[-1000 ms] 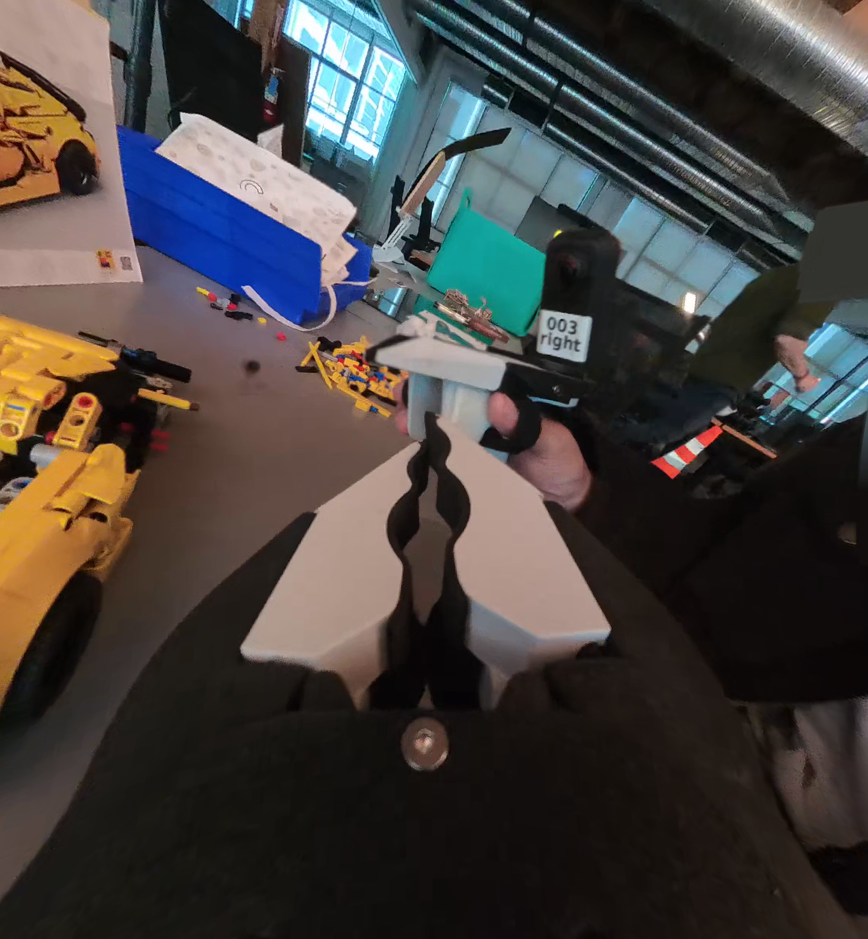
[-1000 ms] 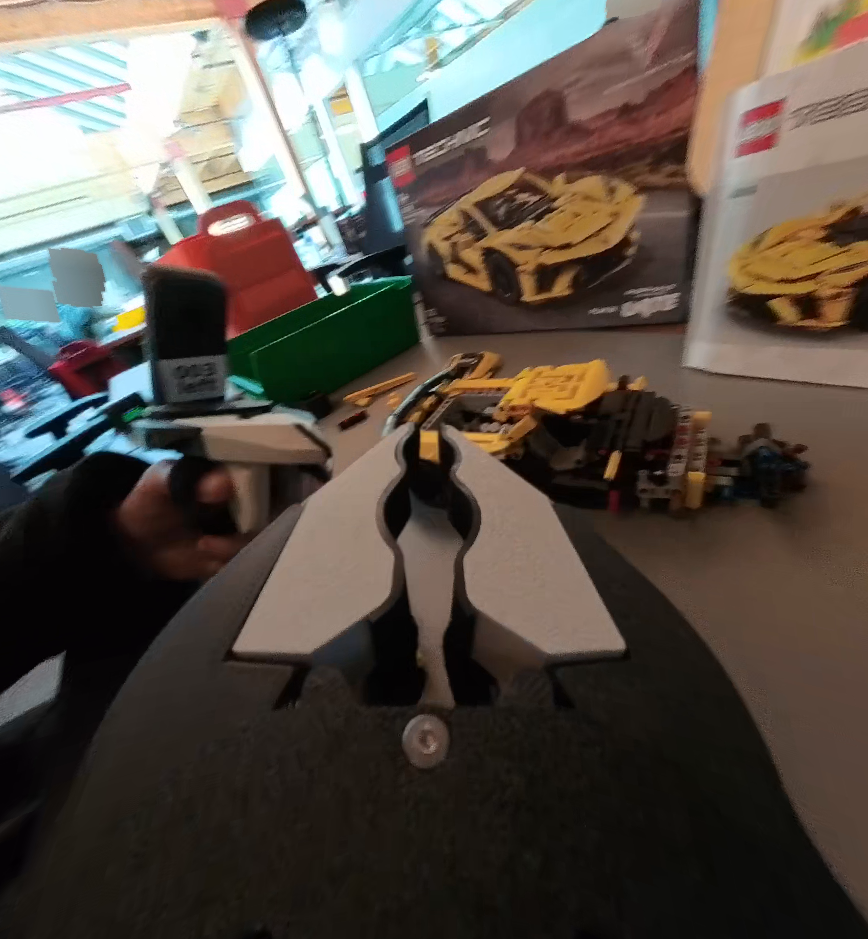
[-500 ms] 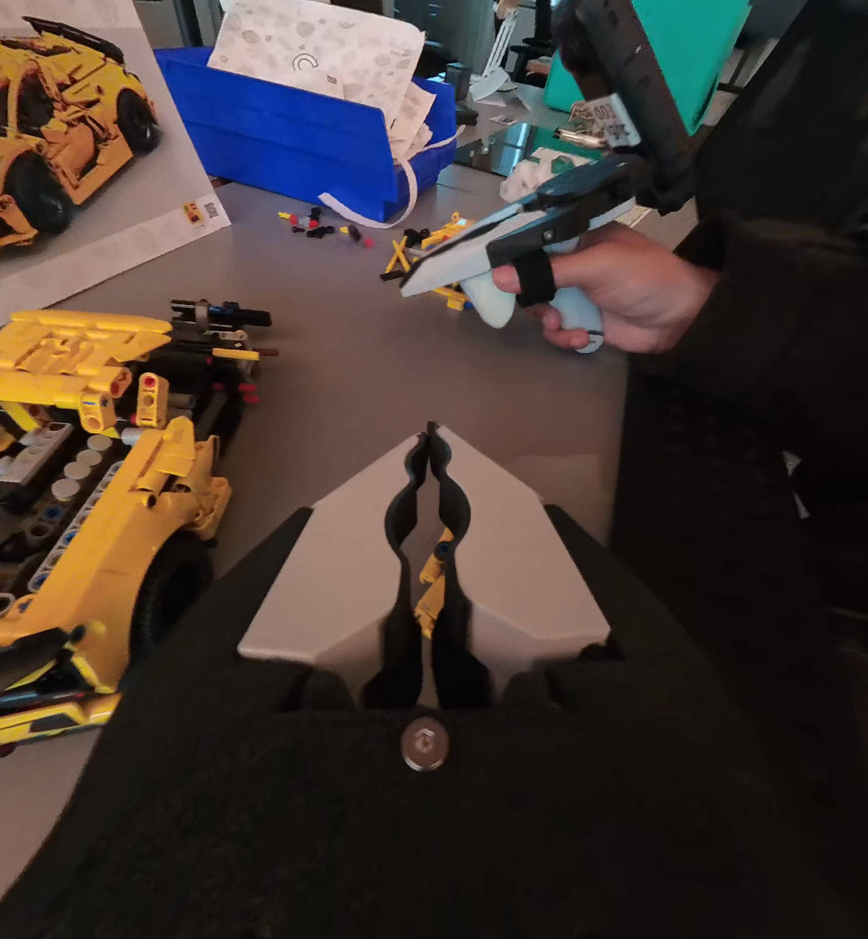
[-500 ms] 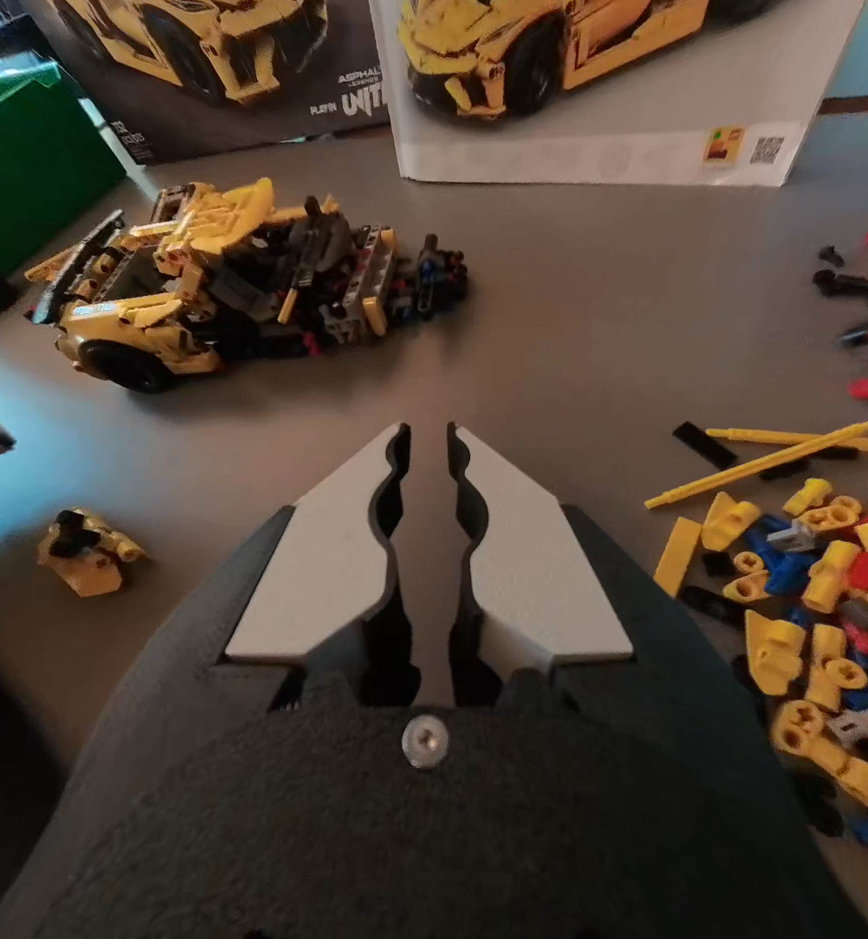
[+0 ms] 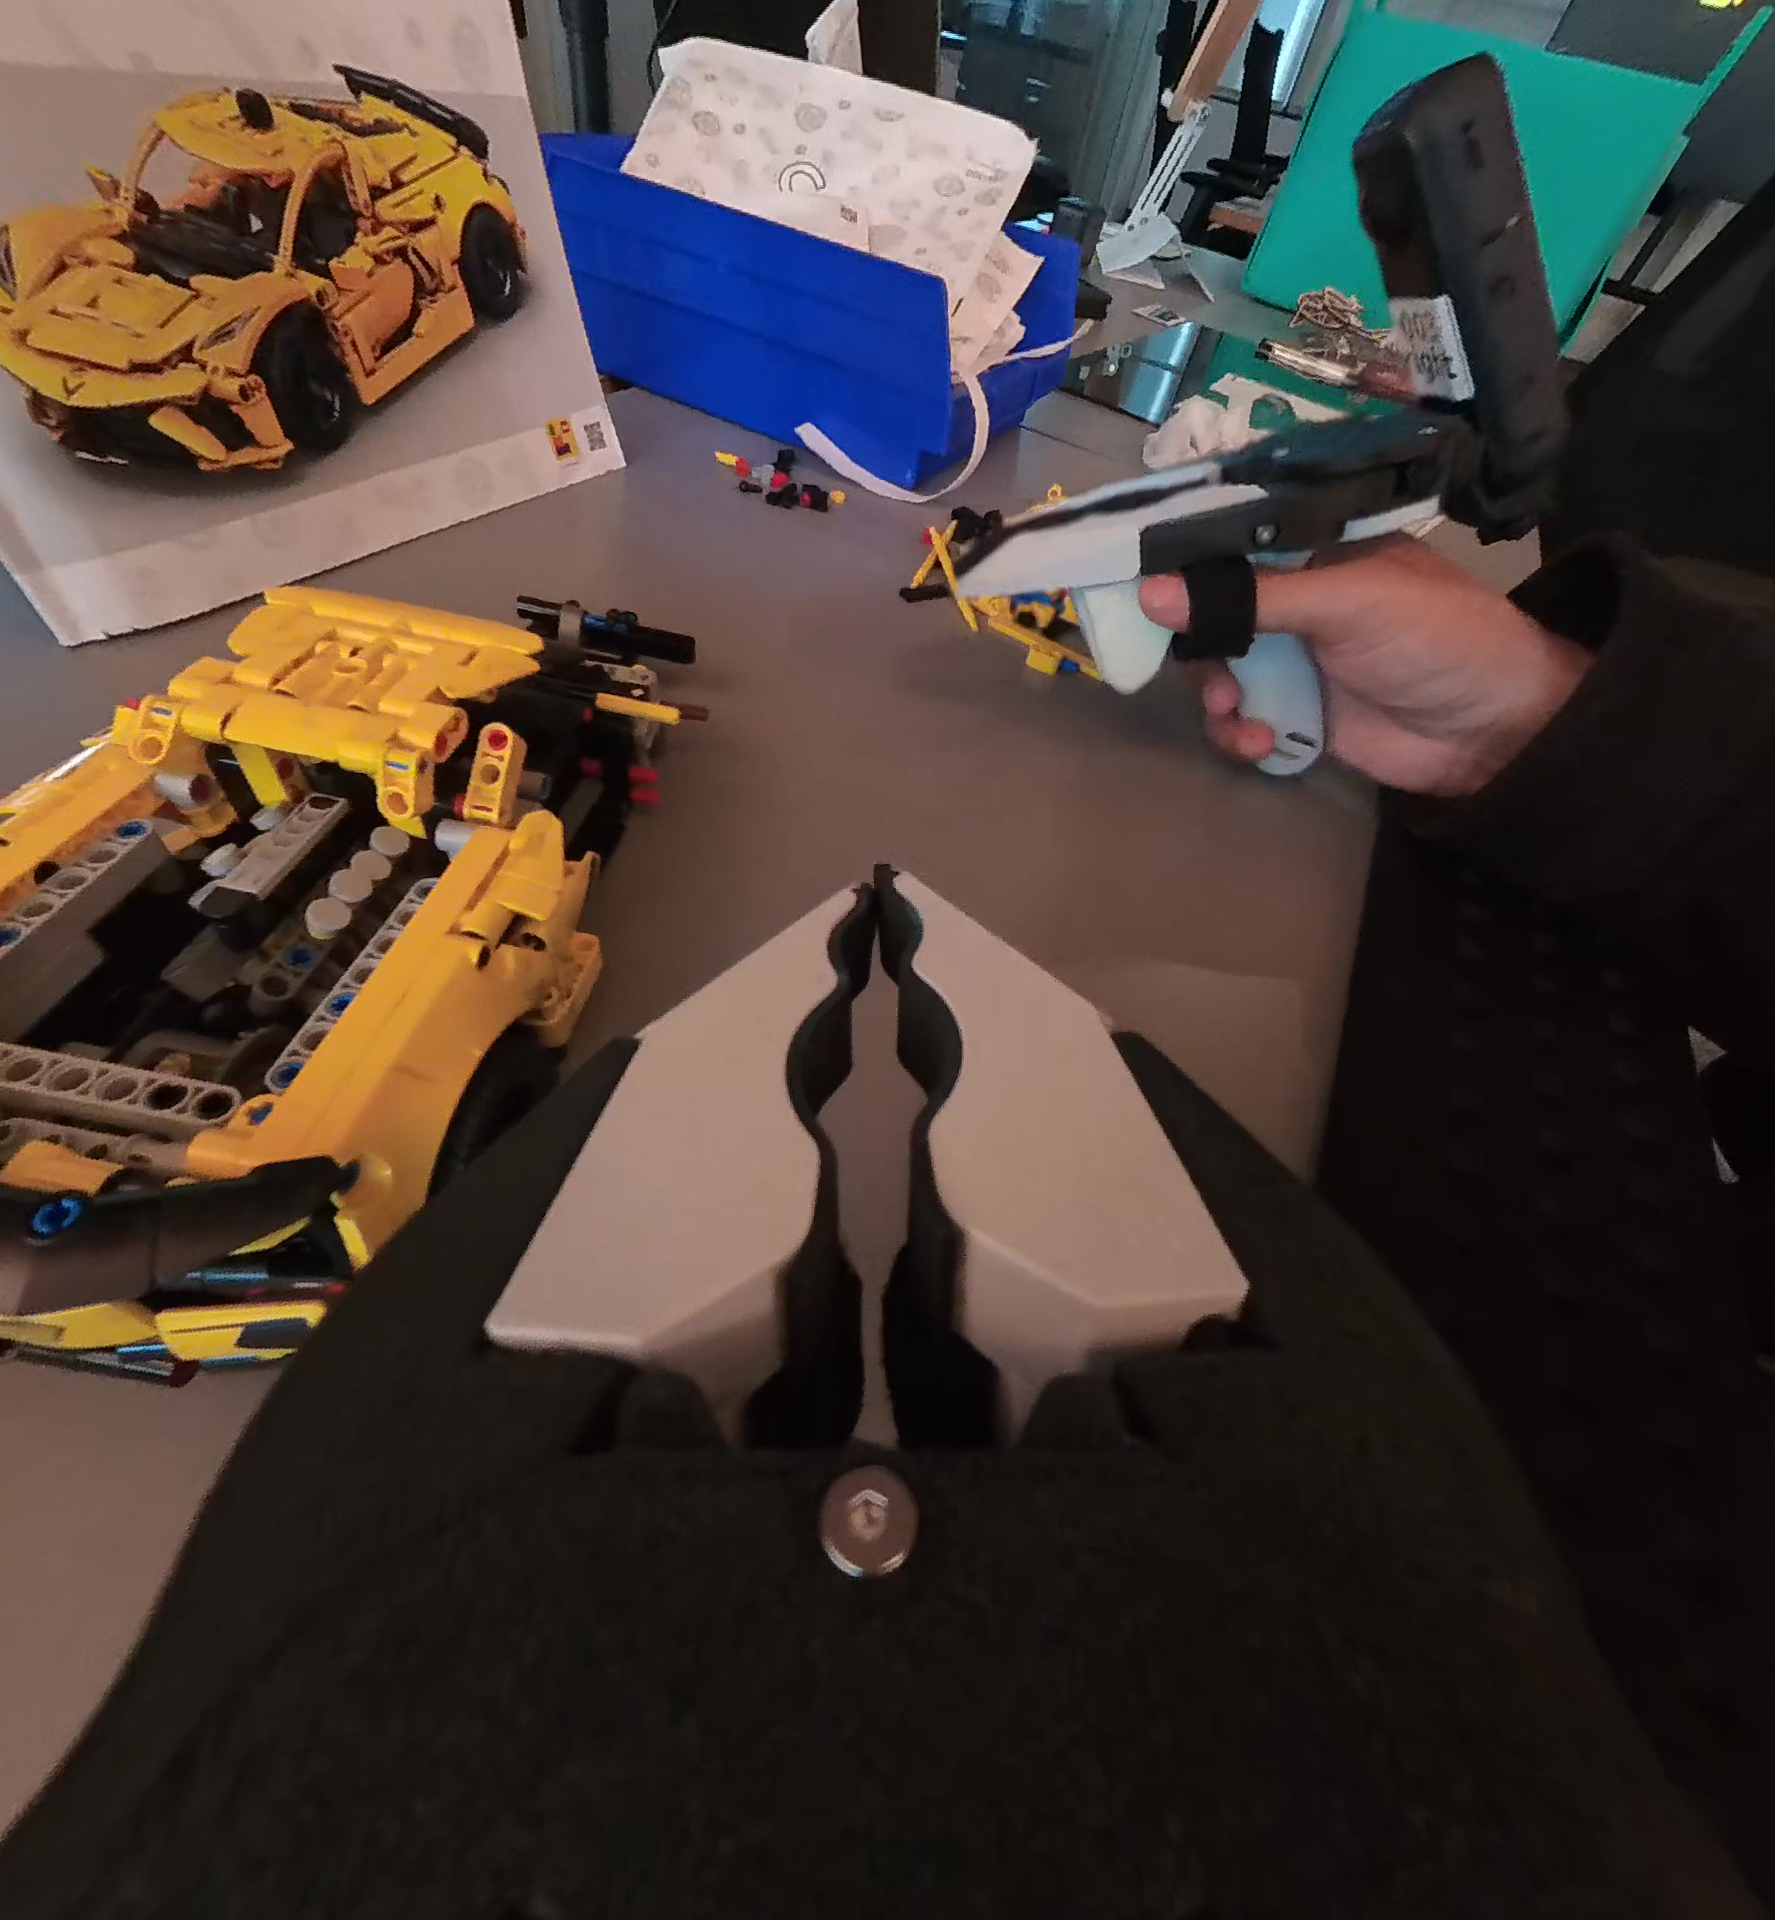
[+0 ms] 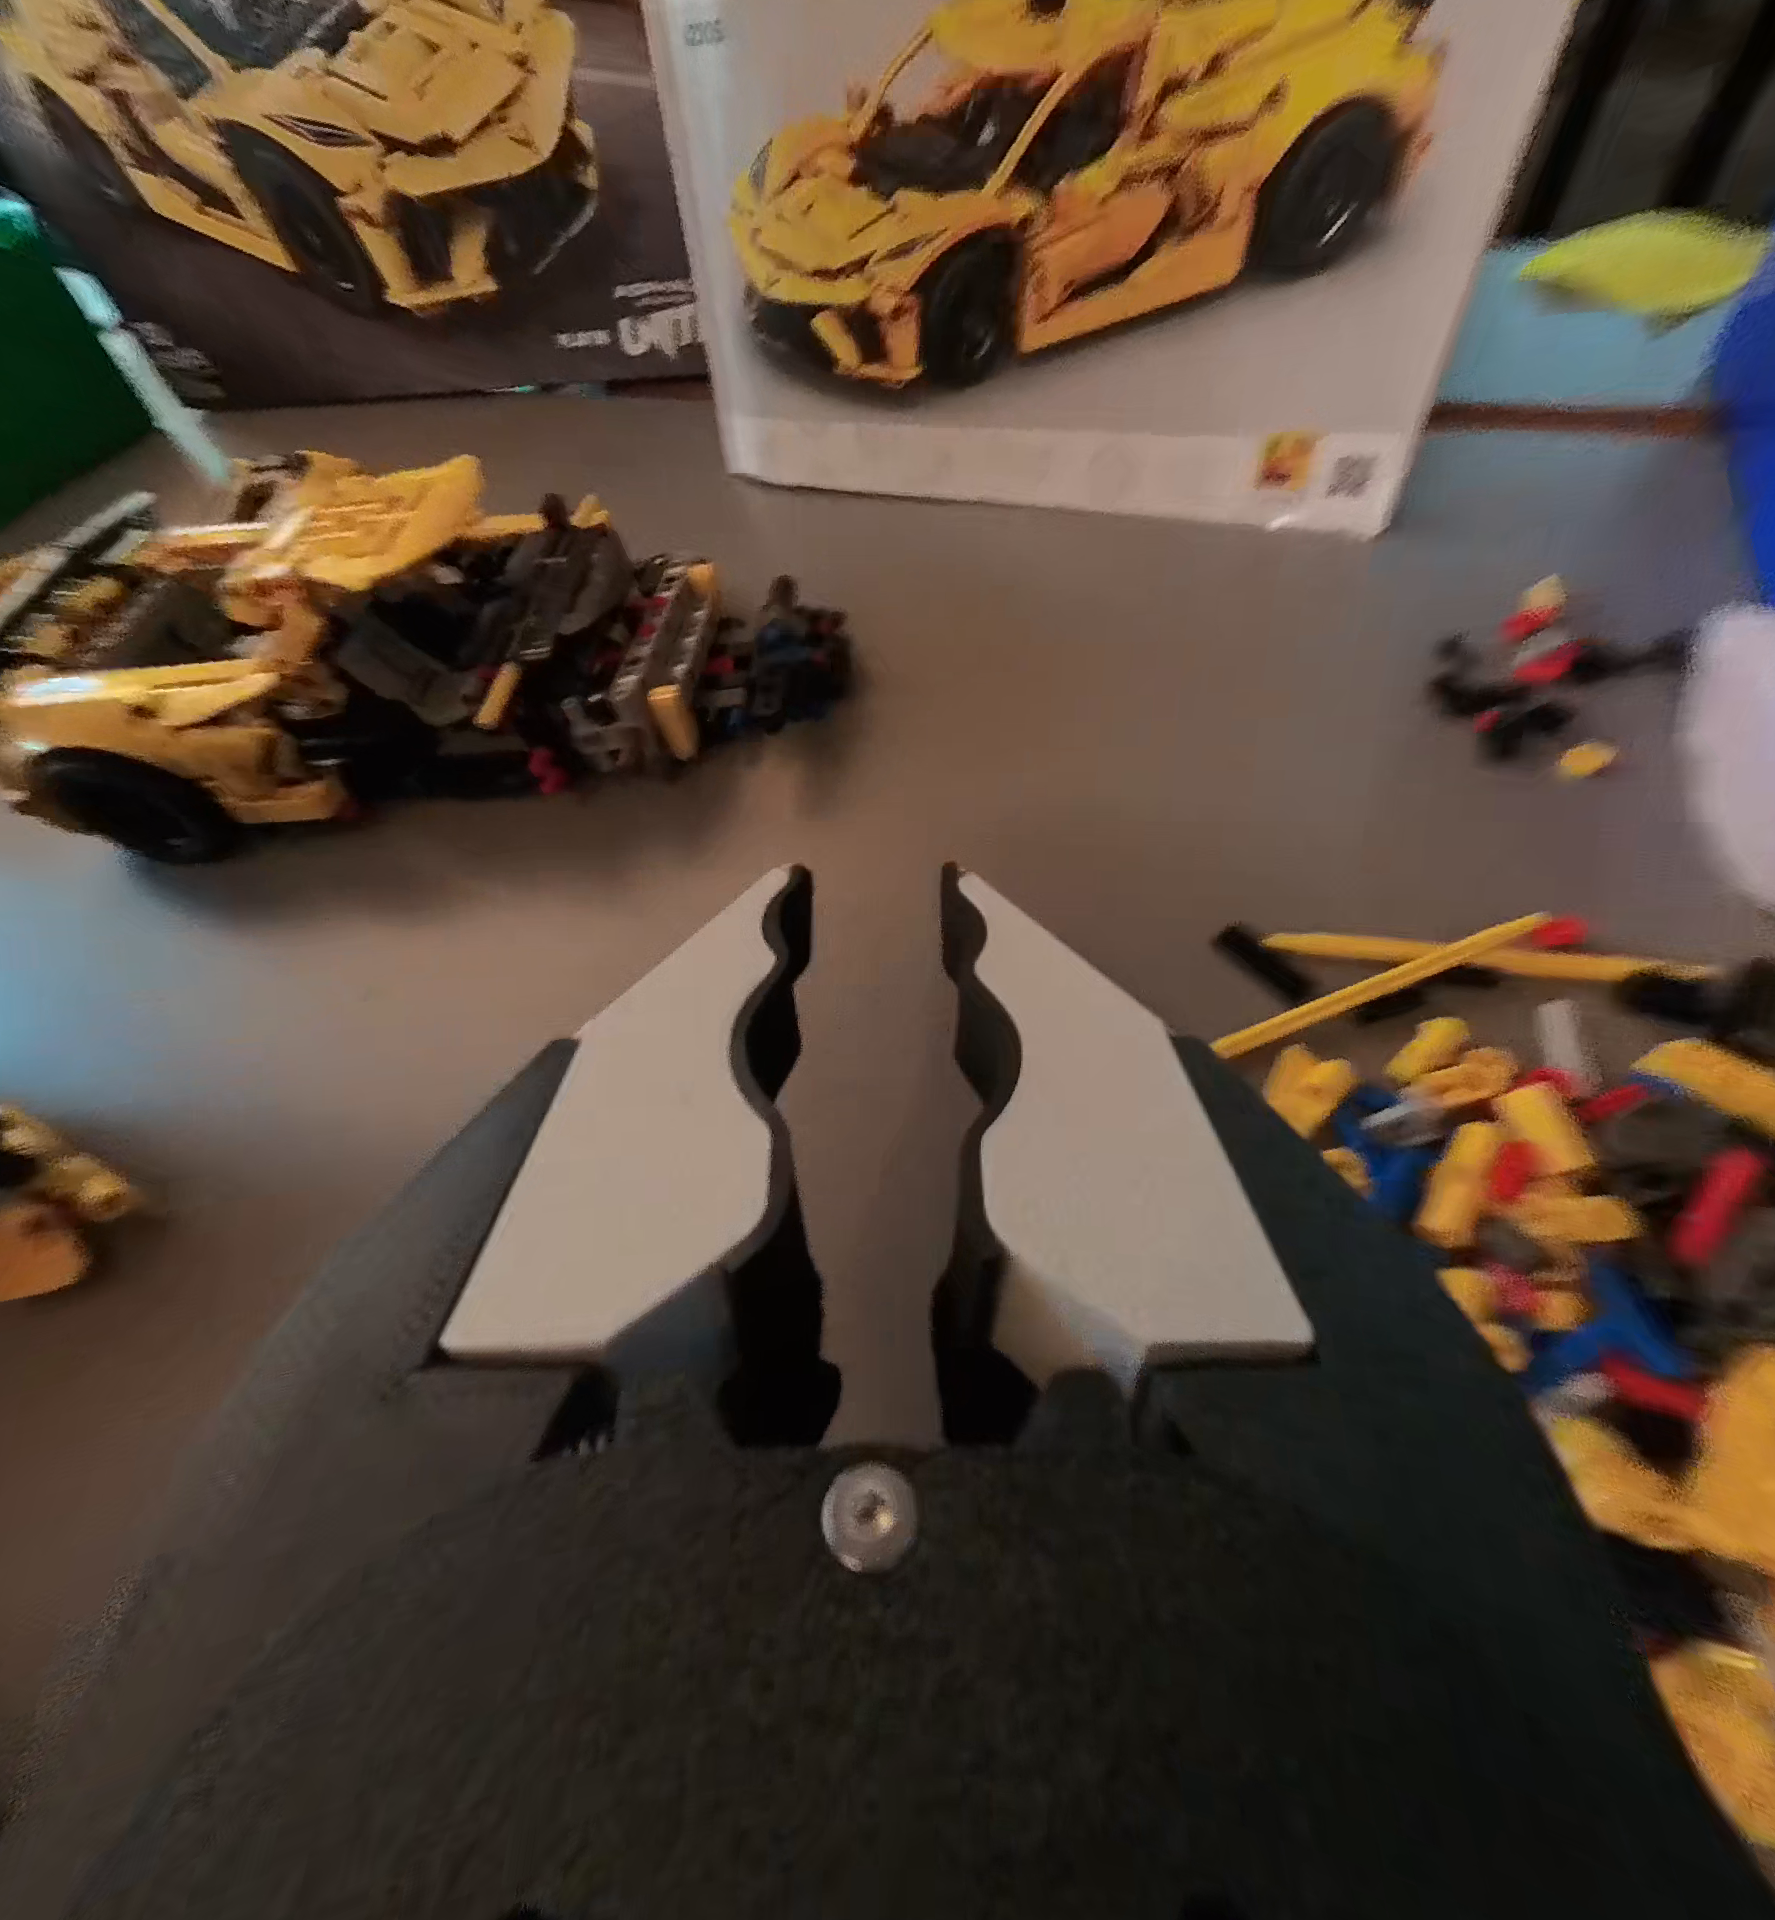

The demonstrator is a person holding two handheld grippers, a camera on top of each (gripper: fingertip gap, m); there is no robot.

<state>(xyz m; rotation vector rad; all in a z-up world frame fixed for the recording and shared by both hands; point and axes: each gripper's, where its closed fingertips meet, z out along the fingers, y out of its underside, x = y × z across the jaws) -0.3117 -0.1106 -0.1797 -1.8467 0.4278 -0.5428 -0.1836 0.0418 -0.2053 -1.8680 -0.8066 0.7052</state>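
My left gripper [image 5: 881, 885] is shut and empty, held low over the grey table [image 5: 966, 800], just right of a part-built yellow brick car [image 5: 270, 935]. My right gripper [image 6: 878, 891] is open and empty above bare table. The car [image 6: 343, 665] lies ahead to its left and a heap of loose yellow, blue and red pieces [image 6: 1527, 1195] lies close on its right. In the left wrist view a hand holds the right gripper [image 5: 971, 566] side-on, over that heap [image 5: 1008, 623].
A small yellow sub-assembly [image 6: 10, 1205] lies at the near left. A booklet with a car picture [image 5: 239, 291] and a dark box [image 6: 343, 187] stand at the back. A blue bin with paper [image 5: 779, 312], a green bin [image 6: 0, 364] and small scattered parts [image 6: 1527, 675] are nearby. Some 20 centimetres of space lies between my two pairs of fingers.
My right gripper went from shut to open, its gap widening, and tipped down towards the table. My left gripper stayed shut and dipped from facing the room to the table beside the car.
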